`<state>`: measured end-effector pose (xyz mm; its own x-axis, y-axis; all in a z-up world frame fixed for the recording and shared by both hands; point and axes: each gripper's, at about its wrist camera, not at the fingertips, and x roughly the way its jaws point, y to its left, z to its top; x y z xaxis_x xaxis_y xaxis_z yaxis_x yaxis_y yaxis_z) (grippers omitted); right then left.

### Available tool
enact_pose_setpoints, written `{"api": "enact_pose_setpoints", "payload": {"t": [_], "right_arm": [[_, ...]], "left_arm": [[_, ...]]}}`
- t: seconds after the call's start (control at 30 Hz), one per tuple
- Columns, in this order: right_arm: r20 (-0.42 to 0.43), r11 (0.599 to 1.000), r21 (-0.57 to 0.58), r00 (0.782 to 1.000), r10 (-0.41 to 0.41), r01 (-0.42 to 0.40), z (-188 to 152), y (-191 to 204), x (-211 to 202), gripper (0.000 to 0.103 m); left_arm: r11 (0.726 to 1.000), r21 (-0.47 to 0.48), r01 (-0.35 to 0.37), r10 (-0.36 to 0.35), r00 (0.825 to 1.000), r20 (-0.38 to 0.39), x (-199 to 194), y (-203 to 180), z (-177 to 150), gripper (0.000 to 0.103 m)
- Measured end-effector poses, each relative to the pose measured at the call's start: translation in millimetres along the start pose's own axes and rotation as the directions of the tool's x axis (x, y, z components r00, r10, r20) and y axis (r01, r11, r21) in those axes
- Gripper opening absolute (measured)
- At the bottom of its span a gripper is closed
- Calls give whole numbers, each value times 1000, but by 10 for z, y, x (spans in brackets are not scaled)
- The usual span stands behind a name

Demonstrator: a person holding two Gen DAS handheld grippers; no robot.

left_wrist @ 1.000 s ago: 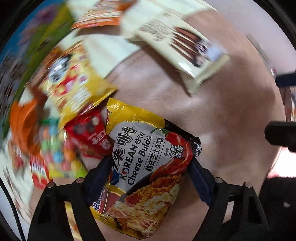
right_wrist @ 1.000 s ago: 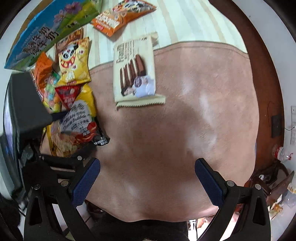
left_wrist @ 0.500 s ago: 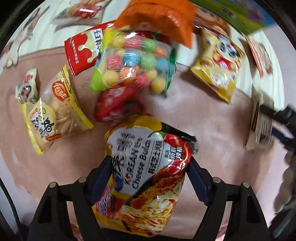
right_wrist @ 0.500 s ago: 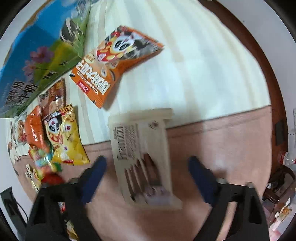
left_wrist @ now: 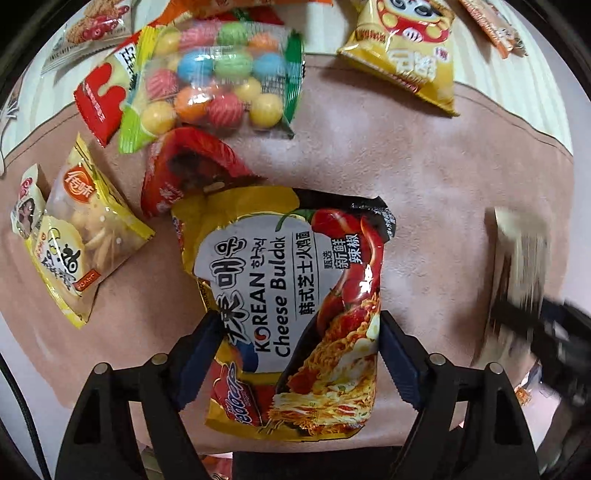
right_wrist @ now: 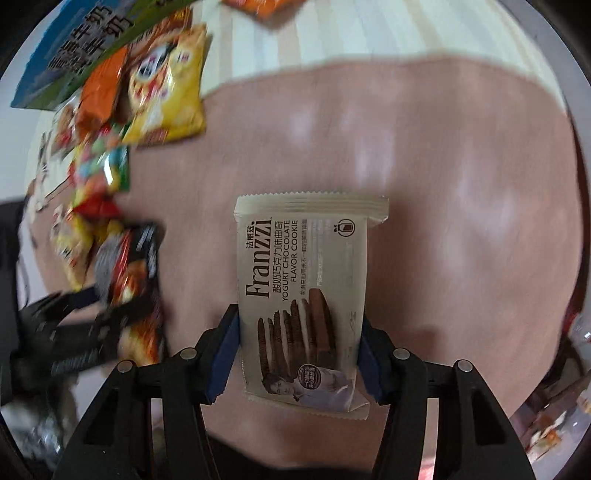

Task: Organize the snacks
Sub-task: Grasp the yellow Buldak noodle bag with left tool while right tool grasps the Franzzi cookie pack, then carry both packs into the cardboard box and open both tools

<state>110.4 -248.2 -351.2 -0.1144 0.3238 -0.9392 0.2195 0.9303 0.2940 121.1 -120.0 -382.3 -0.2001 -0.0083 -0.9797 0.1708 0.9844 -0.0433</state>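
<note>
Broadly, a pink-brown mat over a striped cream cloth fills both views; the snacks lie on it.

Largest item: a blue-and-green carton at the far left edge of the right-hand view.

Next, the noodle packet, yellow and black, stands between the blue pads of the left gripper. Those jaws are opening, the pads at the packet's sides; whether they press on it I cannot tell. It sits just below a red pouch and a clear bag of coloured sweets, near a yellow cracker bag.

Then the cream cookie pack, alone on bare mat, well apart from the heap. The right gripper is closing on it, pads against both long edges.

Smaller: a yellow panda bag at the mat's far edge.

Step in hand, by my reading: one packet being set down beside the cluster, another being picked up. The next move calls for a firm grip on the cookie pack, a lift, and a carry toward the grouped snacks.
</note>
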Motion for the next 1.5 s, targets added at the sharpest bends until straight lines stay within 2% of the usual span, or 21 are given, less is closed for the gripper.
{"api": "enact_pose_setpoints", "payload": {"t": [0.1,0.23,0.37,0.53,0.67,0.87,1.07,1.13,1.27,1.37,1.5], "right_arm": [[5,998,52,999,44,-44,-130,-114,15,68],[18,990,121,998,66,-68,-48,-230,88,71],[20,991,130,1000,13,-15,40,-196,122,71],[-15,985,156,997,-71,72,19,83,310,71],[-15,972,183,989,-146,146,-2,292,417,64],[67,962,231,983,-168,149,-172,401,217,62],[175,962,265,977,-118,69,-377,573,-157,61],[219,964,264,972,-86,26,-422,653,-331,61],[322,975,218,946,-21,-52,-358,864,-833,61],[386,980,165,921,40,-112,-217,997,-1282,61],[453,988,64,886,98,-142,116,1278,-1861,62]], "left_arm": [[1000,5,-13,13,1000,10,168,-28,86,84],[999,37,5,-5,1000,-5,472,-68,88,89],[997,19,70,-70,998,7,708,85,50,89],[992,25,126,-127,991,35,823,309,-106,87],[992,25,125,-126,989,76,875,399,-252,87],[988,117,99,-118,978,171,743,392,-637,86],[979,149,137,-172,950,262,451,568,-828,86],[973,157,168,-209,931,298,280,659,-862,86],[960,176,218,-270,887,374,-205,854,-852,86],[954,185,237,-295,857,423,-668,999,-590,86],[968,165,188,-246,835,492,-875,1184,-271,86]]}}
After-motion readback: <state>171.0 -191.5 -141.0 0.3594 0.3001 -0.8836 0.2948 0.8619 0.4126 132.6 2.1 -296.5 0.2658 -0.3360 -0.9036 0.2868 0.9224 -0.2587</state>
